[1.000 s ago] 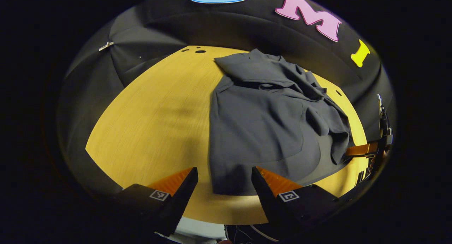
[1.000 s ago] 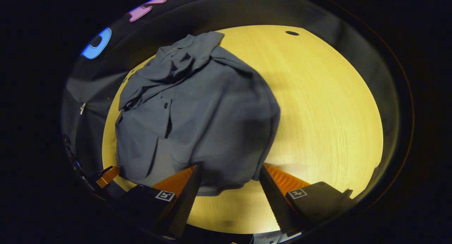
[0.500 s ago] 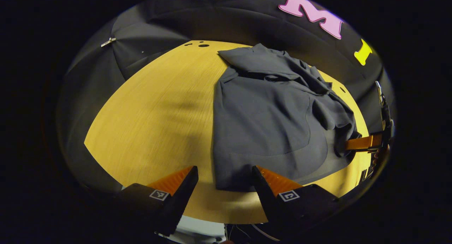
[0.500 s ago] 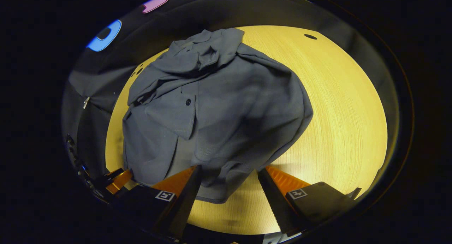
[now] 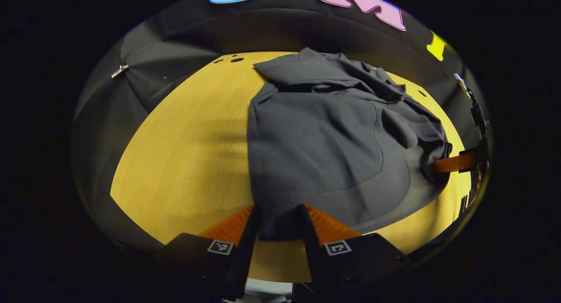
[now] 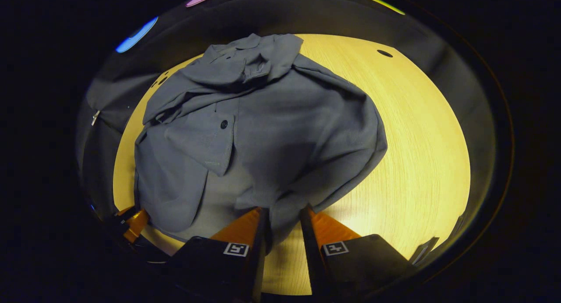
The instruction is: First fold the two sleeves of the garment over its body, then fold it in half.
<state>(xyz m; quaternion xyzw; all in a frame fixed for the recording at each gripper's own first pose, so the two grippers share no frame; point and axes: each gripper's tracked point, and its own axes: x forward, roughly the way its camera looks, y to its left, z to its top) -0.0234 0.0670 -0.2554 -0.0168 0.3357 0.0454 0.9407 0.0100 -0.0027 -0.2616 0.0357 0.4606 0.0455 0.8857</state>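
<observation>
Both sleeves look folded over the garment; we judge the half-fold is left.
Our left gripper and right gripper each pinch the garment's near hem.

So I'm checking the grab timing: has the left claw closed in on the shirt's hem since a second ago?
Yes. The left claw has narrowed onto the shirt hem, nearer over the table.
</observation>
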